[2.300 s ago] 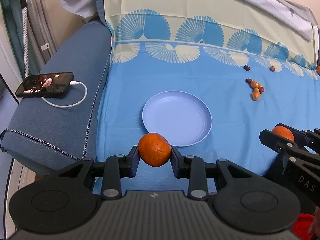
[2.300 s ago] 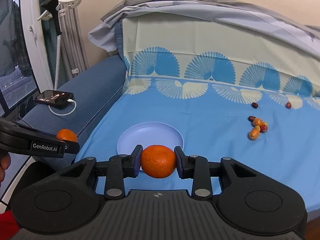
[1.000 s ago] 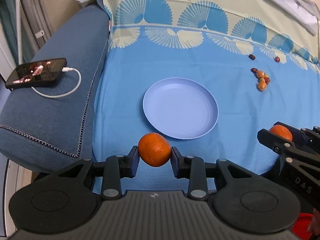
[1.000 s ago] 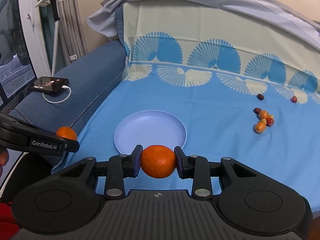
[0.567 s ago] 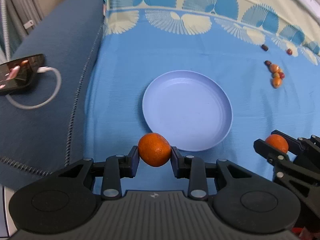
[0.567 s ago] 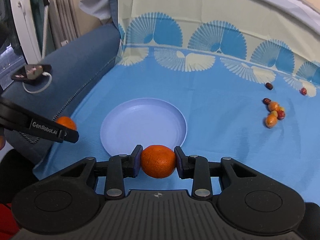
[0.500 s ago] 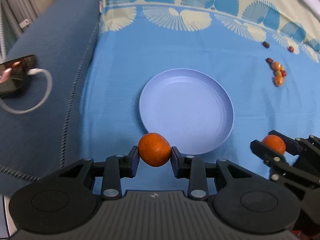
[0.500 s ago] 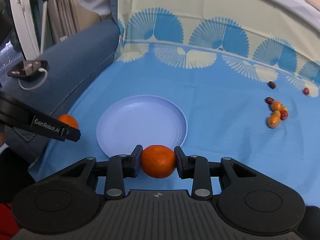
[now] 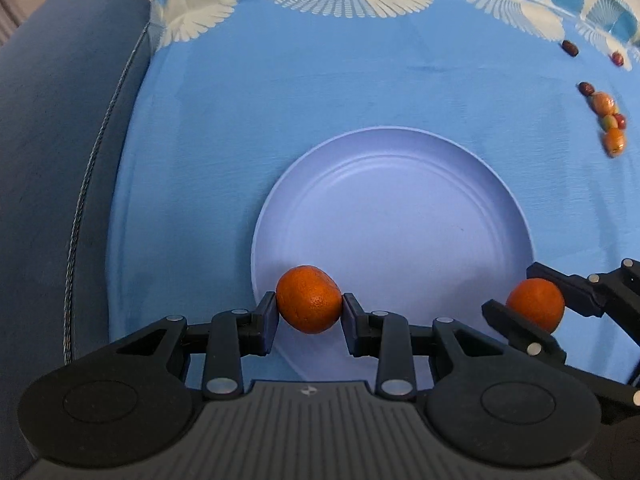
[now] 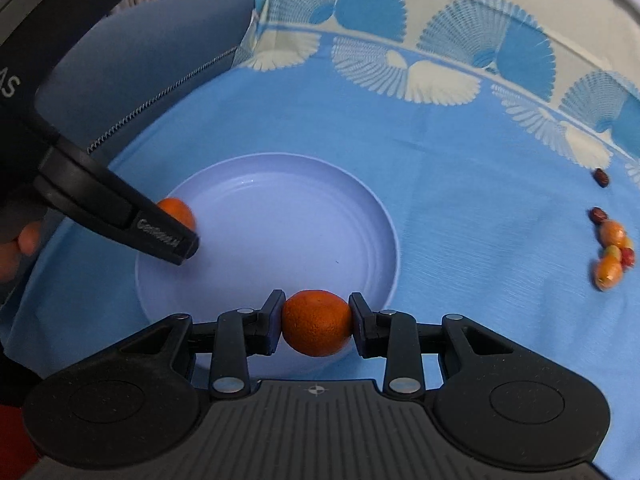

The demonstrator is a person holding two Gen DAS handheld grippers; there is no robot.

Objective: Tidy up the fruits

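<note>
Left gripper (image 9: 309, 312) is clenched on an orange (image 9: 309, 299), one pad against each side of the fruit; the orange sits over the near-left rim of the pale blue plate (image 9: 400, 168). No clear contact between fruit and plate can be read from the left wrist view. Right gripper (image 10: 316, 320) likewise grasps a second orange (image 10: 317, 322), jaws pressed on its left and right sides, positioned over the near edge of the same plate (image 10: 280, 184). In the right wrist view the left gripper (image 10: 176, 236) enters from the left, its fruit partly hidden behind the near finger, above the left part of the plate. In the left wrist view the right gripper (image 9: 532, 312) shows at the right edge, its orange just off the plate's near-right rim. Plate interior is bare, resting on a blue cloth (image 9: 320, 92) with a pale fan pattern along the far border. A cluster of small fruits (image 9: 608, 120), orange and dark red, lies on the cloth well to the right of the plate; two more dark ones lie farther off, toward the patterned border. A blue sofa arm (image 9: 52, 128) with corded seam borders the cloth on the left.
</note>
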